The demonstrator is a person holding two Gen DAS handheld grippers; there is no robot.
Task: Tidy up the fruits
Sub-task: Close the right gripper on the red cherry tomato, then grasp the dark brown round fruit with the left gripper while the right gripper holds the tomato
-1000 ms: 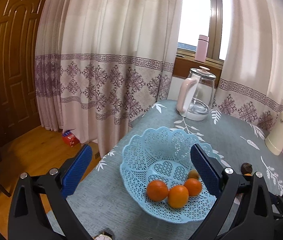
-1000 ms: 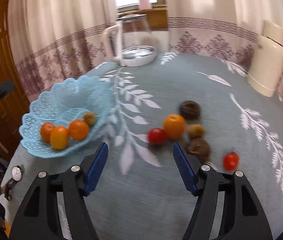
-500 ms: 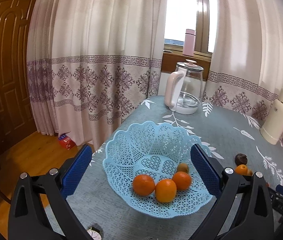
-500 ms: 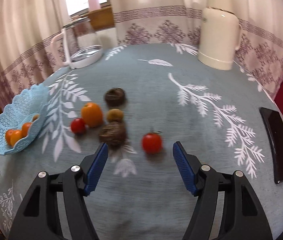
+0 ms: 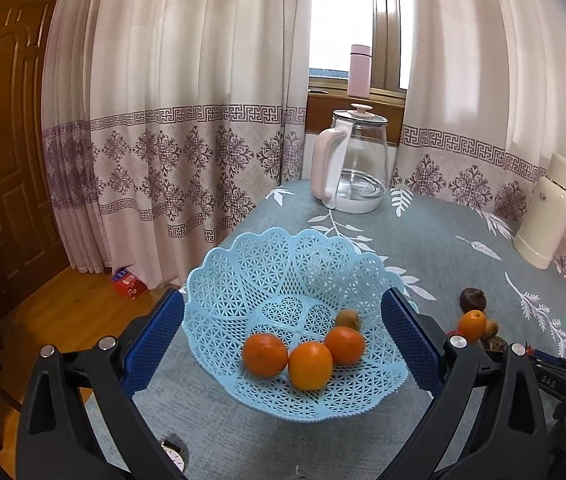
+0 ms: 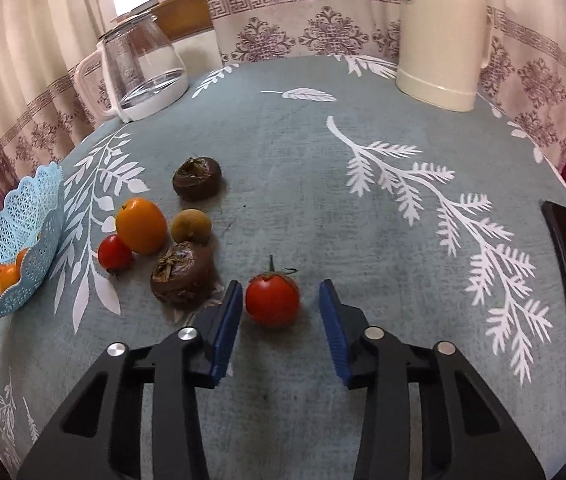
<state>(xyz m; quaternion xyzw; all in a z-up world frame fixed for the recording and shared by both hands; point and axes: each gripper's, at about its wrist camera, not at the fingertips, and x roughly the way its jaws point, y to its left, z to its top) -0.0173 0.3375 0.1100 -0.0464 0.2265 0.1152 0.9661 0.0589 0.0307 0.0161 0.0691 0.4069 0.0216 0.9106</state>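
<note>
The right claw (image 6: 279, 312) is open and low over the worktop (image 6: 363, 240), with a red tomato (image 6: 272, 299) between its two blue pads; the pads do not touch it, and the left pad is closer. The left claw (image 5: 283, 344) is wide open and holds nothing; it stands on both sides of the light blue lattice basket (image 5: 275, 272). In the basket lie three oranges (image 5: 310, 365) close together and one small brownish fruit (image 5: 348, 319) just behind them. On the grey cloth, between the basket and the right claw, a group of loose fruits is left: an orange (image 6: 141, 224), a smaller tomato (image 6: 114, 254) touching it, a small brownish fruit (image 6: 191, 226) and two dark brown wrinkled ones (image 6: 182, 279)
</note>
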